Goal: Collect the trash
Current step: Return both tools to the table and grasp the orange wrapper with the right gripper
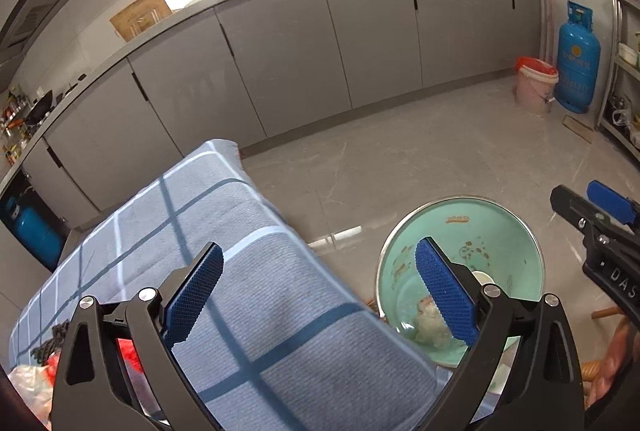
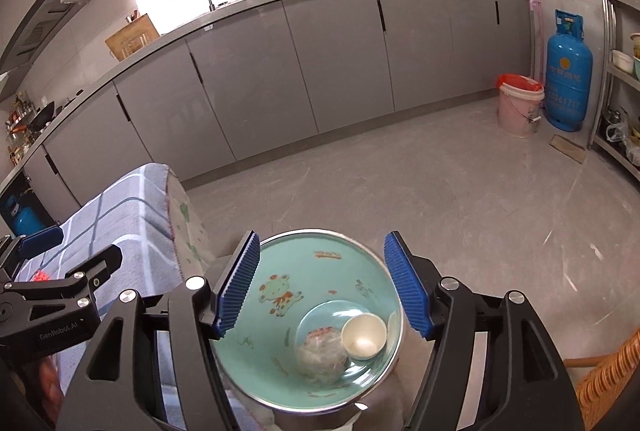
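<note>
Mint-green bin (image 2: 320, 311) is sitting beside the cloth-covered table (image 1: 240, 271), already holding a cup (image 2: 364, 336) and wrapper, while both grippers, left (image 1: 318, 295) and right (image 2: 320, 283), are hanging open-fingered and empty; next, I'd grab table litter squarely.

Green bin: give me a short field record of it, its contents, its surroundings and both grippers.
bin: green bin, cartoon prints on its inner wall, standing on the floor beside the table
contents: white paper cup and crumpled wad at the bottom
table: checked blue cloth covers it
left gripper: open, empty, above the cloth's edge
right gripper: open, empty, above the bin
</note>
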Demonstrator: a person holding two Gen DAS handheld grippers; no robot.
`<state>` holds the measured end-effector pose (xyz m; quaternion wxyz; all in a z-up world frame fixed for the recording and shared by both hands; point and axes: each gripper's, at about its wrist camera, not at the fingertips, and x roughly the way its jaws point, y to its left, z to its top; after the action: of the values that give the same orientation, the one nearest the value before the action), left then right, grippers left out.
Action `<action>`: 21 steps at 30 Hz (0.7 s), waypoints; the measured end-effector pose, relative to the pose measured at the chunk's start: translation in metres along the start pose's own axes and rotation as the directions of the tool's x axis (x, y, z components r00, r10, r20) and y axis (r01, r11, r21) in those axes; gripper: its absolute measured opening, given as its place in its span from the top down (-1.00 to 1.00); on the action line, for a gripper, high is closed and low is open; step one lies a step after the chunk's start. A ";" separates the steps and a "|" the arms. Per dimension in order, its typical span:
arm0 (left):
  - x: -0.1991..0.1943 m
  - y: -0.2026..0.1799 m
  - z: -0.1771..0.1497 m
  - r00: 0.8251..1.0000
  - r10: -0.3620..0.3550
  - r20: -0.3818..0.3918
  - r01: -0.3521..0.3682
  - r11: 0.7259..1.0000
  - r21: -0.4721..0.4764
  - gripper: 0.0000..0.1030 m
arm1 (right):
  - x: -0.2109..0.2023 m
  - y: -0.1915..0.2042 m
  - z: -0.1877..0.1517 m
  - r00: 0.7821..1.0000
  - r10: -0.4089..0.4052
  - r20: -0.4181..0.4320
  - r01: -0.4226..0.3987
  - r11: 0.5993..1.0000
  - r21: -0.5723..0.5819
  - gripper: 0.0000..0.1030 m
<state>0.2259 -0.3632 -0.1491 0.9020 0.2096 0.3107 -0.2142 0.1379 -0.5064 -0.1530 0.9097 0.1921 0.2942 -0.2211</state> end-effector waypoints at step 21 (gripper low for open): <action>-0.143 0.122 -0.082 0.978 0.168 0.126 -0.160 0.985 -0.073 -0.89 | -0.066 0.123 -0.042 0.989 0.147 -0.028 -0.150 0.978 -0.142 -0.45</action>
<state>0.1480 -0.1848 -0.0857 0.9412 0.1918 0.2387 -0.1428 0.1343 -0.3658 -0.1170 0.9326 0.1493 0.3023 -0.1290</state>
